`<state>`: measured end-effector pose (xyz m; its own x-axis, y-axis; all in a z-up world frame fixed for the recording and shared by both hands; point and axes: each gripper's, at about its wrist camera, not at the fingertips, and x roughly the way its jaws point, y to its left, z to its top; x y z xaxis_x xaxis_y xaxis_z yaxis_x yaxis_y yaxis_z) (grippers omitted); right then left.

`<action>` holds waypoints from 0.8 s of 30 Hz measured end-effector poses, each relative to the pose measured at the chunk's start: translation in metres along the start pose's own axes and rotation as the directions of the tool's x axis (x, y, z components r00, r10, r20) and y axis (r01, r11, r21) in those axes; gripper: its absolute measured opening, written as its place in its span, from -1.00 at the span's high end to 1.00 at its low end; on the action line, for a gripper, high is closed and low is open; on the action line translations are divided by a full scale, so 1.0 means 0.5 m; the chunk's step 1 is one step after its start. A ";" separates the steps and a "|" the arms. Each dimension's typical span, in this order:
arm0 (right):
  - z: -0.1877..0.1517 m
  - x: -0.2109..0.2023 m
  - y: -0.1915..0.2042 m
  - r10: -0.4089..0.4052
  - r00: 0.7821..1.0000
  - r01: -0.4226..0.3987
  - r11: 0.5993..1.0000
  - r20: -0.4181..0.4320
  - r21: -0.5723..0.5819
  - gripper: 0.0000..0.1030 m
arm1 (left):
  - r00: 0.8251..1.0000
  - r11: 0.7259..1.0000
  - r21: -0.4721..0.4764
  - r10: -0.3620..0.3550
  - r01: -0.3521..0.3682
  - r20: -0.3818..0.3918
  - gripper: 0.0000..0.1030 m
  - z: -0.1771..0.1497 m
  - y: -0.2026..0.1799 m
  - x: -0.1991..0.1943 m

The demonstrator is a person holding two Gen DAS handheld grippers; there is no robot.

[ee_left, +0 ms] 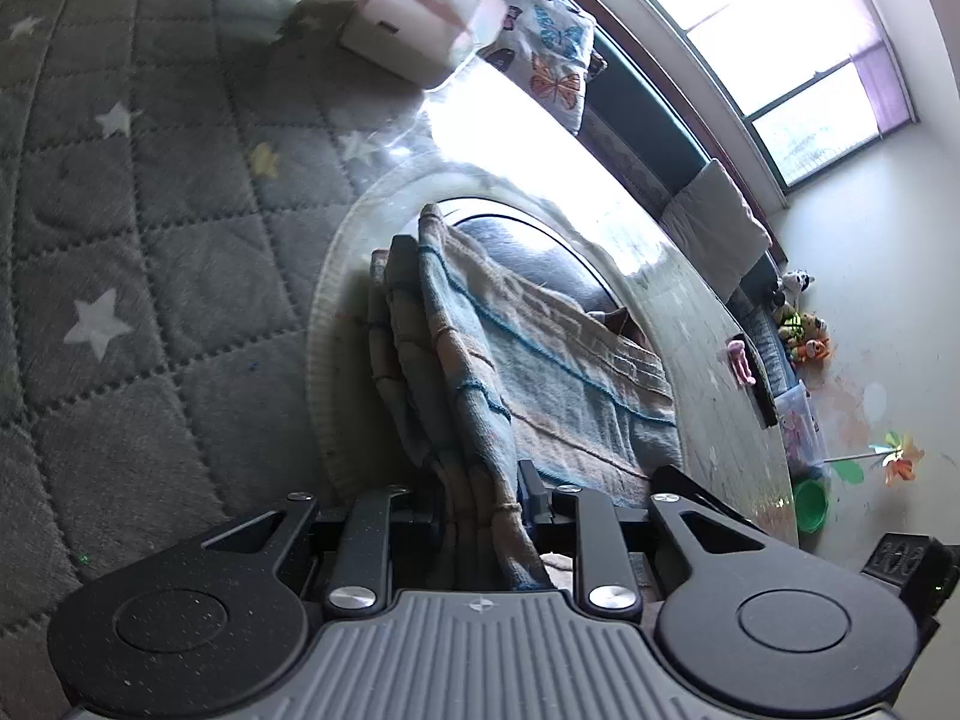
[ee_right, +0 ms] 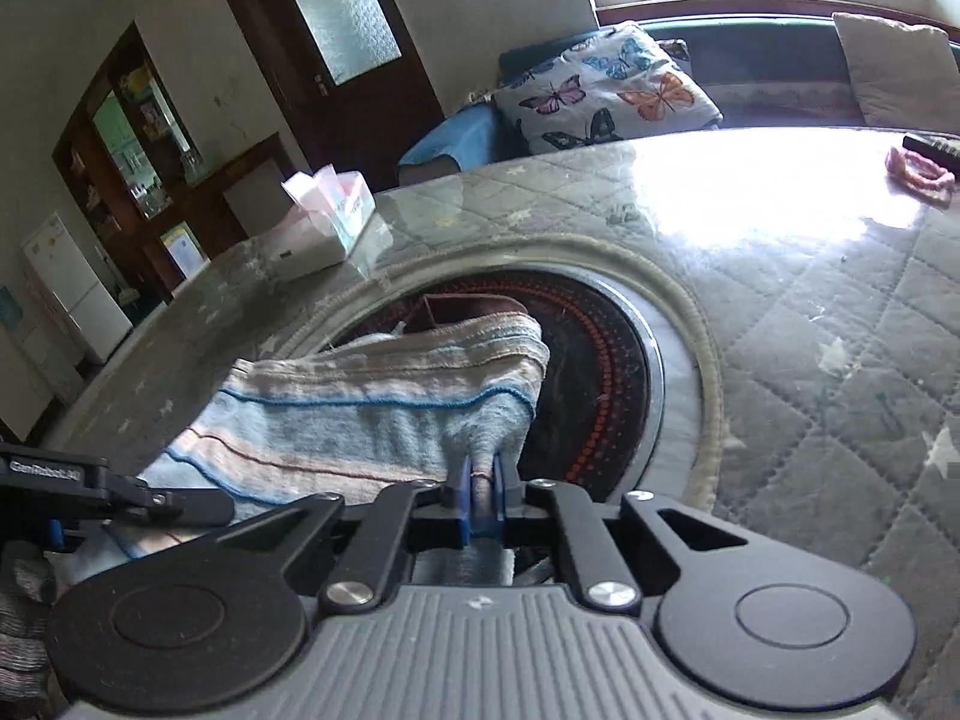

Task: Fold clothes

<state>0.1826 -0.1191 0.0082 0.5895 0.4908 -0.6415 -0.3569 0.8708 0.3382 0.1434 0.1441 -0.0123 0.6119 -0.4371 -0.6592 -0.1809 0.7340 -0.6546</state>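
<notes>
A striped blue and beige towel [ee_left: 516,372] lies folded over the round cooktop ring of a glass-covered table. My left gripper [ee_left: 480,510] is shut on a bunched edge of the towel. In the right wrist view the same towel [ee_right: 372,414] stretches to the left, and my right gripper [ee_right: 483,492] is shut on its corner between blue pads. The left gripper's body [ee_right: 90,486] shows at the left edge of that view, at the towel's other end.
The table [ee_right: 810,360] has a grey star-quilted cover under glass. A tissue box [ee_left: 414,24] [ee_right: 324,228] stands at its far side. A pink item [ee_right: 918,177] and a dark remote [ee_right: 933,147] lie near the far right edge. A butterfly pillow [ee_right: 612,93] sits on the bench behind.
</notes>
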 end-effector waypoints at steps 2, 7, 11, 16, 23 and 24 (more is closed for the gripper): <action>0.001 -0.019 0.003 0.004 1.000 -0.004 1.000 0.018 -0.001 0.89 | 1.000 1.000 0.019 0.004 -0.005 0.002 0.57 -0.002 -0.013 -0.001; 0.001 -0.078 0.000 -0.003 0.998 0.004 1.000 0.062 -0.009 0.90 | 1.000 0.997 0.077 -0.007 0.007 -0.007 0.58 -0.012 -0.065 0.008; 0.005 -0.133 -0.028 -0.043 0.994 0.044 0.999 0.101 -0.005 0.90 | 0.999 0.992 0.123 -0.027 0.031 -0.031 0.59 -0.028 -0.127 0.037; 0.013 -0.200 -0.087 -0.117 0.983 0.117 0.993 0.141 0.010 0.91 | 0.997 0.979 0.195 -0.049 0.062 -0.066 0.59 -0.047 -0.221 0.091; 0.036 -0.280 -0.183 -0.215 0.958 0.212 0.977 0.190 0.036 0.91 | 0.992 0.958 0.271 -0.064 0.092 -0.110 0.59 -0.068 -0.347 0.171; 0.039 -0.286 -0.193 -0.223 0.955 0.220 0.975 0.194 0.038 0.91 | 0.991 0.955 0.281 -0.063 0.093 -0.114 0.60 -0.071 -0.362 0.181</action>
<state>0.1472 -0.2728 0.0807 0.7833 0.2803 -0.5548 -0.1907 0.9579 0.2148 0.2042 -0.0469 0.0336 0.5302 -0.5390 -0.6545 0.1007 0.8065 -0.5826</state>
